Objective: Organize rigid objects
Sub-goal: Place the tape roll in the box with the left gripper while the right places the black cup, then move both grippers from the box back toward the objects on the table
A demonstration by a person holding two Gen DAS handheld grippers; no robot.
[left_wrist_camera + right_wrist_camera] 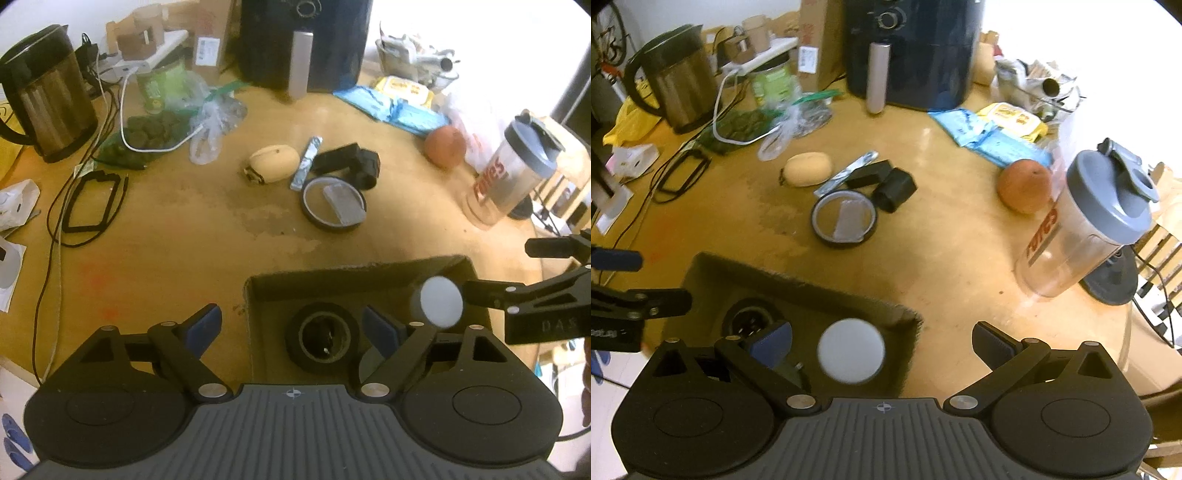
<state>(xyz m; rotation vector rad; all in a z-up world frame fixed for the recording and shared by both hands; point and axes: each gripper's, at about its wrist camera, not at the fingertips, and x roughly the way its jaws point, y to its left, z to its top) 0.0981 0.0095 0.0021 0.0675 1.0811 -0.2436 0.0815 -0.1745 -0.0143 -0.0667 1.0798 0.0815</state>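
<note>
Kettle [44, 92], air fryer [303, 40], shaker bottle [513, 170], orange [443, 146].

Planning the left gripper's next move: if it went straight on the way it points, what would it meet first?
Probably the black tape roll lying in the cardboard box, straight ahead between the open left gripper fingers; depth is unclear.

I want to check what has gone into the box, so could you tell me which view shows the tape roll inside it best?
The left wrist view: the tape roll lies unobstructed in the box. In the right wrist view, the claw's finger covers part of it.
</note>
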